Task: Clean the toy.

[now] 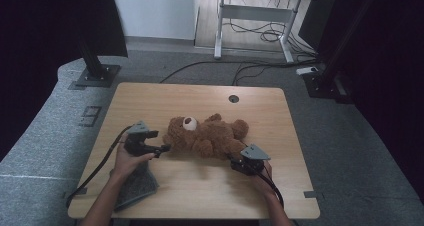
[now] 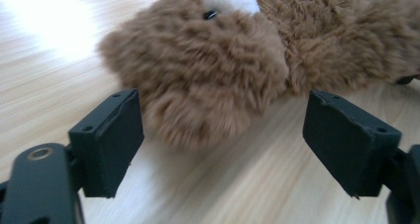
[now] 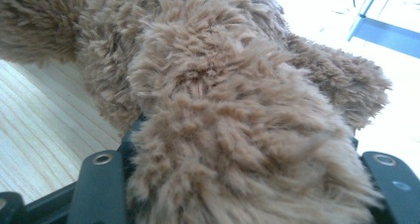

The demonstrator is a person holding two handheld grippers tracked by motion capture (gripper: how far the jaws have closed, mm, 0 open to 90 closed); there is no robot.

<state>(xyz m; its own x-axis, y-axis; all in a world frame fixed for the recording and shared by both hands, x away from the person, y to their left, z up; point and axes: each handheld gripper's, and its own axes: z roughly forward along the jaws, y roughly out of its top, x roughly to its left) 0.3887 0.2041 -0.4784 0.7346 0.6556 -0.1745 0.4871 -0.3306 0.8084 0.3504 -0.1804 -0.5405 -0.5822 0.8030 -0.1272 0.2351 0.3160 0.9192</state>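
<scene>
A brown teddy bear (image 1: 207, 136) lies on its back across the middle of the wooden table (image 1: 165, 98), head to the left. My left gripper (image 1: 162, 148) is just left of the head. In the left gripper view its jaws stand wide open (image 2: 223, 144), with the bear's head (image 2: 213, 60) a little ahead of them and untouched. My right gripper (image 1: 235, 162) is at the bear's lower right. In the right gripper view a furry limb (image 3: 223, 110) fills the gap between the jaws (image 3: 242, 149) and bulges over them, hiding the pads.
A grey cloth (image 1: 137, 186) lies at the table's front left, under the left forearm. A round cable hole (image 1: 233, 98) sits near the far edge. Black stand bases (image 1: 95, 76) and cables (image 1: 250, 68) are on the floor beyond the table.
</scene>
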